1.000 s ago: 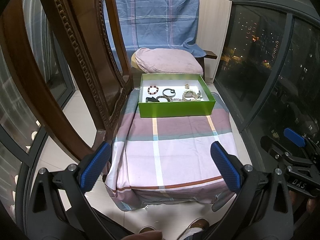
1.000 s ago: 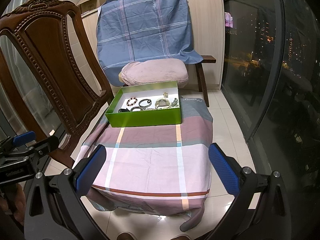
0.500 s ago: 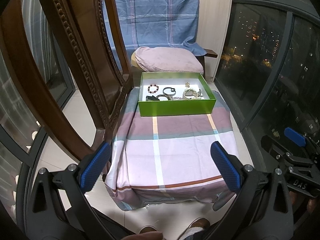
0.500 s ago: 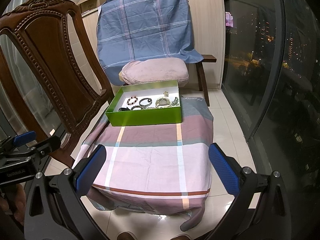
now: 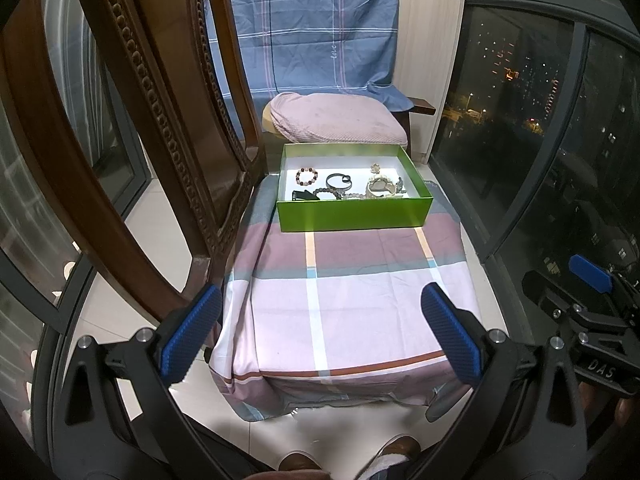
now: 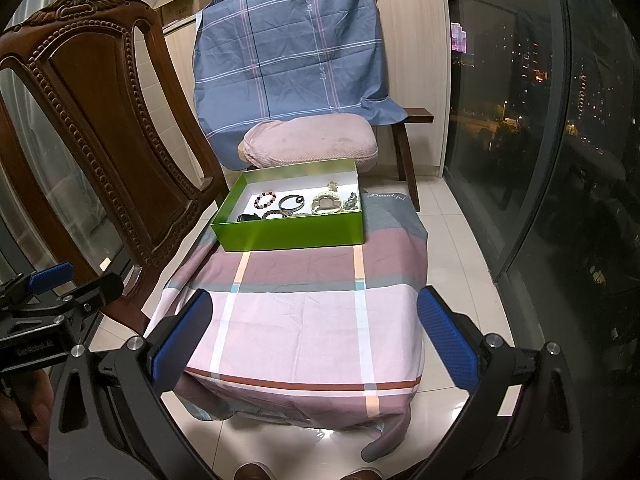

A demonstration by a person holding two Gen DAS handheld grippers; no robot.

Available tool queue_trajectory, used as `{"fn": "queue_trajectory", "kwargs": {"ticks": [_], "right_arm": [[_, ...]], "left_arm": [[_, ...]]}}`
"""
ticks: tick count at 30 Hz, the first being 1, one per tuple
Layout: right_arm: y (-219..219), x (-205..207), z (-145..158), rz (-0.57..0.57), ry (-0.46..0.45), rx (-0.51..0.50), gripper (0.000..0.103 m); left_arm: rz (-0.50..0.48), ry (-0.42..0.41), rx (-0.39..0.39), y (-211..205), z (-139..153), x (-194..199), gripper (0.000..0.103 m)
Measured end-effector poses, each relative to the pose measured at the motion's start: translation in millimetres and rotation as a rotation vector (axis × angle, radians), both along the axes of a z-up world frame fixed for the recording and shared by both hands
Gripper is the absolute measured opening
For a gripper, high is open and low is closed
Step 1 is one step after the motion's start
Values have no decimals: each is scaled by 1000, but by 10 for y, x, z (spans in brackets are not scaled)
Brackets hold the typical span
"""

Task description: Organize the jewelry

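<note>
A green box (image 5: pixel 354 214) (image 6: pixel 290 234) stands at the far end of a low table under a checked pink cloth (image 5: pixel 344 312) (image 6: pixel 304 320). Inside it lie several pieces of jewelry: a red bead bracelet (image 5: pixel 307 176) (image 6: pixel 265 200), a dark bangle (image 5: pixel 338 181) (image 6: pixel 291 202), a pale bracelet (image 5: pixel 379 189) (image 6: pixel 326 204) and a grey bead strand (image 5: pixel 320 192). My left gripper (image 5: pixel 320 334) hangs open over the table's near edge, nothing between its blue pads. My right gripper (image 6: pixel 314 338) is open too, equally far from the box.
A carved wooden chair (image 5: pixel 132 120) (image 6: pixel 92 140) stands close on the left. Behind the box sit a pink cushion (image 5: pixel 336 120) and a blue checked cloth (image 6: pixel 288 68). Dark windows (image 6: pixel 540 140) run along the right. The person's shoes (image 5: pixel 296 462) show at the bottom.
Both views have shifted very slightly; the box sits a touch higher in the left wrist view. Both grippers stay open and nothing in the box has moved.
</note>
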State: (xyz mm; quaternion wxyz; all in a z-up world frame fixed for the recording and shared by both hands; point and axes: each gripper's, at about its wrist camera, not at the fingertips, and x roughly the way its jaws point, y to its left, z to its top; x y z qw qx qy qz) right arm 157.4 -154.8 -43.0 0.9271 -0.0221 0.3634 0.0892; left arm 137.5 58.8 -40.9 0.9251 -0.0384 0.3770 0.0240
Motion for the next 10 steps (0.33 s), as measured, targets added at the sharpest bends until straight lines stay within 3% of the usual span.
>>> {"fn": "queue_trajectory", "kwargs": {"ticks": [10], "right_arm": [[-2, 8, -7, 1, 3, 1, 100]], "left_arm": [[8, 13, -12, 16, -36, 18, 99]]}}
